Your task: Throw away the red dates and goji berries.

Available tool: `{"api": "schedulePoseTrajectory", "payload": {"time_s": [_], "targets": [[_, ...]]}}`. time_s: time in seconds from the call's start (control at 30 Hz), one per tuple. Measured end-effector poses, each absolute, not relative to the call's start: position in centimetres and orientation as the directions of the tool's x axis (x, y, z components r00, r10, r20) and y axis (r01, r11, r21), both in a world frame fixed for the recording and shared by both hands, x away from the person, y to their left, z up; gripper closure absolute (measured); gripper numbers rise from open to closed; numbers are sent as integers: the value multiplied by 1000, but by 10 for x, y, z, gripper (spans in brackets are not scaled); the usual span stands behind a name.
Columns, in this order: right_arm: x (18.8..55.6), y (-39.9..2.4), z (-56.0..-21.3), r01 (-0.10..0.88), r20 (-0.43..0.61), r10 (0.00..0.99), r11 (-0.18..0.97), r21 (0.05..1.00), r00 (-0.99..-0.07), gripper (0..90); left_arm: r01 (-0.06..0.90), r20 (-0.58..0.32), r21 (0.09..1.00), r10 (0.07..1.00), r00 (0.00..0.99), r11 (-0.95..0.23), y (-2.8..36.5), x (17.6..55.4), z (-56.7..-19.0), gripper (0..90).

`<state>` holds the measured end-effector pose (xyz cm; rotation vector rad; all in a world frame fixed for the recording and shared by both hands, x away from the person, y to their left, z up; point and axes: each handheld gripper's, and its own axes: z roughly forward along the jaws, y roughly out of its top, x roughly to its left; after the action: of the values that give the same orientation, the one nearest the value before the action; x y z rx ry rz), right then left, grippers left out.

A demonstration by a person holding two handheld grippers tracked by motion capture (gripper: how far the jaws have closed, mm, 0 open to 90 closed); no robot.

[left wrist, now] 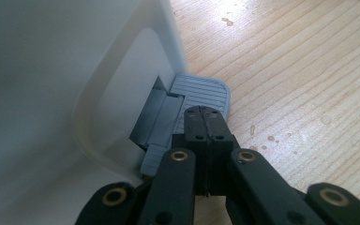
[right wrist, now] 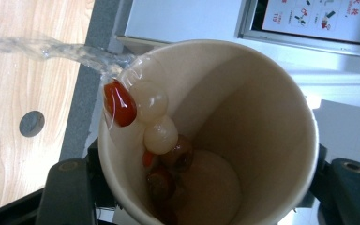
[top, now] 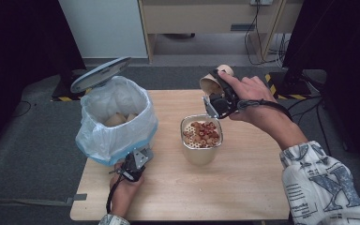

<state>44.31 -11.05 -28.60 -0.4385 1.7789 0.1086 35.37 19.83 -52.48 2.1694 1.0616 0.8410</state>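
Your right gripper [top: 214, 95], in the upper middle of the high view, is clamped around a paper cup [top: 212, 83] tipped on its side, its mouth turned down toward the square metal strainer tub [top: 201, 139] at the centre of the wooden table [top: 243, 187]. In the right gripper view, liquid streams off the cup's rim [right wrist: 122, 65] at the upper left, and a red berry [right wrist: 120, 104] and pale round pieces [right wrist: 159, 133] cling to the wall just inside the lip. Tilt a little further, slowly, so the stuck pieces slide out rather than drop in a lump, and keep the lip over the heap of nuts and berries [top: 200, 133] in the tub, not over its edge.

Your left gripper [left wrist: 205, 119], at the lower left of the high view, has its jaws fully together and rests their tips on the grey ribbed pedal [left wrist: 201, 91] at the foot of the white pedal bin [top: 115, 117], whose lid [top: 101, 74] stands raised. Keep that pressure steady, and the bag-lined opening should stay ready for the cup once it is empty.
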Motion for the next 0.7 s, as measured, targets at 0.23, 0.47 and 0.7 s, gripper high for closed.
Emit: {"api": "schedulePoseTrajectory", "payload": {"time_s": [0.23,0.47,0.7], "targets": [[444,-112,-287,-346,-955,-227,926,-151,-190,325,464,284,718,827,485,-519,198,354,-525,894],[445,-112,-291,-344,-952,-234,926,-157,-195,324,464,284,718,827,485,-519,198,354,-525,894],[444,-109,-297,-351,-943,-269,917,-188,-198,324,464,283,719,827,485,-518,198,354,-525,894]]}}
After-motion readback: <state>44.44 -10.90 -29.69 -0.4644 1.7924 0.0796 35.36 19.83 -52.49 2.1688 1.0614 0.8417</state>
